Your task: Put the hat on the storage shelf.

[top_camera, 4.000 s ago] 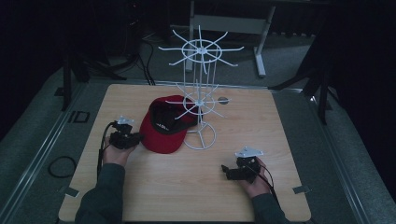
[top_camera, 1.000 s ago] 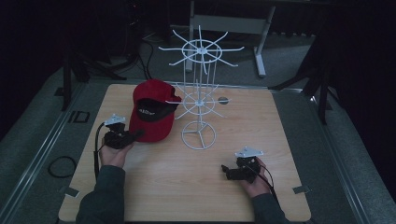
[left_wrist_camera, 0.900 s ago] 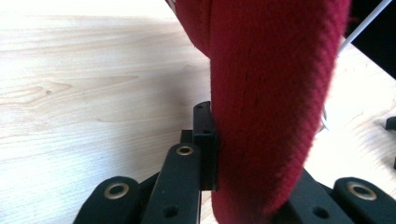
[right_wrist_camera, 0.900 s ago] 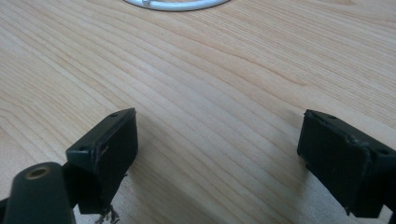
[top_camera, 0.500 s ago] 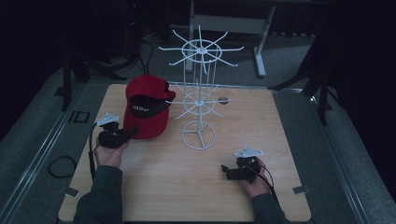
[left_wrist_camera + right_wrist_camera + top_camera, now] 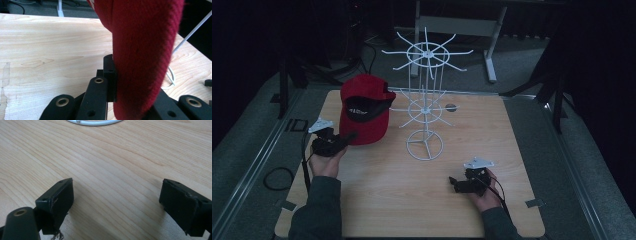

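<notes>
The left gripper [image 6: 343, 138] is clamped on the brim of the red fabric baseball cap [image 6: 363, 108], lifted clear of the light wooden table [image 6: 522, 140], crown up, just left of the white wire display stand [image 6: 425, 100]. In the left gripper view, red cloth [image 6: 145, 50] sits pinched between the jaws. Over on the right, the right gripper [image 6: 454, 183] rests low near the table's front, jaws spread wide, apparently touching only wood.

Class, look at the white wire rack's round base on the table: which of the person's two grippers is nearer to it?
The right. The right gripper rests on the table just in front of the base, slightly to its right, jaws open. The left gripper, shut on the red cap, is farther off to its left.
</notes>
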The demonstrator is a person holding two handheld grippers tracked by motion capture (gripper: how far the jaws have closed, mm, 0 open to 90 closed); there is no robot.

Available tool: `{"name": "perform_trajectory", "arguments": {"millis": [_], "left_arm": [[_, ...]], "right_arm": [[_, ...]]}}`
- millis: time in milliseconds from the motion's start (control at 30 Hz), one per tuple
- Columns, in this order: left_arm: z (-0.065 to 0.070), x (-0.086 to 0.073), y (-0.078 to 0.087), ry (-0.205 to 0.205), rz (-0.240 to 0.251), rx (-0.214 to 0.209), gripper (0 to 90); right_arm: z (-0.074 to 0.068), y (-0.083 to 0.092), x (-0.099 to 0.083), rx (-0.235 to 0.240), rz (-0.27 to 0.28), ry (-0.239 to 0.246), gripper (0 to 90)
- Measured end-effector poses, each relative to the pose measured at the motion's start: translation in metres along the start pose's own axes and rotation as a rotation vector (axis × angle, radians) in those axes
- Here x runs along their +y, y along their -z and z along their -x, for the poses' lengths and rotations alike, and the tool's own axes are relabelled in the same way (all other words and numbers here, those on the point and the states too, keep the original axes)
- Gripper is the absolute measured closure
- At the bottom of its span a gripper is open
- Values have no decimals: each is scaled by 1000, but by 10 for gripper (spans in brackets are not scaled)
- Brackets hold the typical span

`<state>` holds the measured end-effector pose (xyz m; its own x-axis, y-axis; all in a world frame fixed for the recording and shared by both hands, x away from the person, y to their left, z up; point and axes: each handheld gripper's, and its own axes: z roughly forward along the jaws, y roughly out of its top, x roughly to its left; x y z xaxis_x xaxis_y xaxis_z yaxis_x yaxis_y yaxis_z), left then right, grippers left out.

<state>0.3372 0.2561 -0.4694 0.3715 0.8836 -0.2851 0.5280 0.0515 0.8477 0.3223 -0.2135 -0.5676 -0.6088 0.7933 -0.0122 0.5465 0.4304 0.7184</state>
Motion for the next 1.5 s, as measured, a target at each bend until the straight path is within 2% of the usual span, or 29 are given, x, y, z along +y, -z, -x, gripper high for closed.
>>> {"name": "perform_trajectory", "arguments": {"millis": [867,1033,1500], "left_arm": [[6,29,21,-9,93,-1,854],[8,35,27,-3,110,-19,854],[17,50,41,-15,161,-24,855]], "right_arm": [[0,0,0,0,1,4,121],[0,0,0,0,2,3,121],[0,0,0,0,1,3,121]]}}
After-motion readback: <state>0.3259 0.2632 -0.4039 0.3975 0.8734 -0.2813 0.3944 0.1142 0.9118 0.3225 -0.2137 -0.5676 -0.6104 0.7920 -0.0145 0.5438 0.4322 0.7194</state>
